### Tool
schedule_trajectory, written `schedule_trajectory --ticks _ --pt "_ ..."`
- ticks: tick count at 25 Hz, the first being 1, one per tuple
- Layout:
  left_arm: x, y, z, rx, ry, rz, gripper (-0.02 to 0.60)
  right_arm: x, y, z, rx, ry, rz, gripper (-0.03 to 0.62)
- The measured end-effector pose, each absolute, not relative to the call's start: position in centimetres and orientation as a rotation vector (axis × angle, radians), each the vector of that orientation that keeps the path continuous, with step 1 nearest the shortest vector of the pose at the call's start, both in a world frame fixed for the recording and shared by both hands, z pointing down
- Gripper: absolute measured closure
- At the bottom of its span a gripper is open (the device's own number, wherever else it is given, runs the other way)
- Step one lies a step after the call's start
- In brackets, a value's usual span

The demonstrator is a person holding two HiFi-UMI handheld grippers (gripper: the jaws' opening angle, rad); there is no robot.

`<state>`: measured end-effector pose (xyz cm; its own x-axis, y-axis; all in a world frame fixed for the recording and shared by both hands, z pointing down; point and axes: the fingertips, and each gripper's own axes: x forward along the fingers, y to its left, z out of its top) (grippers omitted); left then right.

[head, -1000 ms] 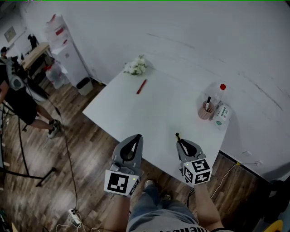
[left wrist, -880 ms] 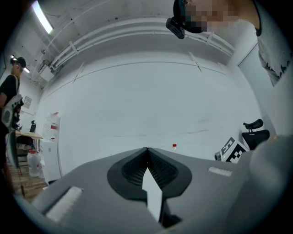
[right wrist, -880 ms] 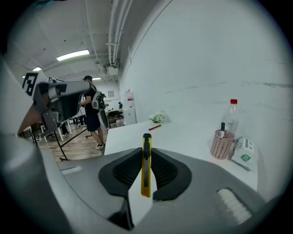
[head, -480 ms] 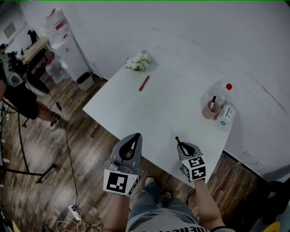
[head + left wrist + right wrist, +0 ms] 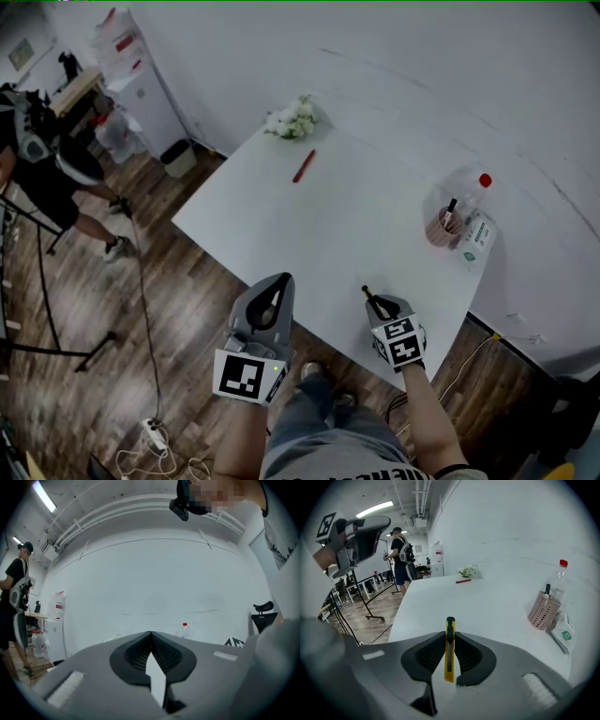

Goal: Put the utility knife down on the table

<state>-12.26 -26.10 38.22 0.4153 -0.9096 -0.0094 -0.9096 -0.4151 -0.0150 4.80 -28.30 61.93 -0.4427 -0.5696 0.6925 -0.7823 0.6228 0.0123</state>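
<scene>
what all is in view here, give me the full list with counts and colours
table: one, white, centre, against the wall
utility knife: one, yellow, in the right gripper's jaws
flowers: one bunch, white, far corner of the table
pen-like stick: one, red, lying near the flowers
pen cup: one, pink, table's right edge, dark pen inside
bottle: one, clear with red cap, behind the cup
packet: one, white and green, beside the cup
bystander: one, dark clothes, far left
left gripper: one, grey, shut, empty
right gripper: one, grey, shut on the knife
</scene>
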Motion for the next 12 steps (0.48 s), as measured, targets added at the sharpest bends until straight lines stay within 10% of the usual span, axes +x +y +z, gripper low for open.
schedule_trajectory --ticks 12 --pt "-12.9 -26.9 39.1 -2.639 1.708 -0.018 0.577 4.4 -28.2 64.8 0.971 -2.082 0.438 0.533"
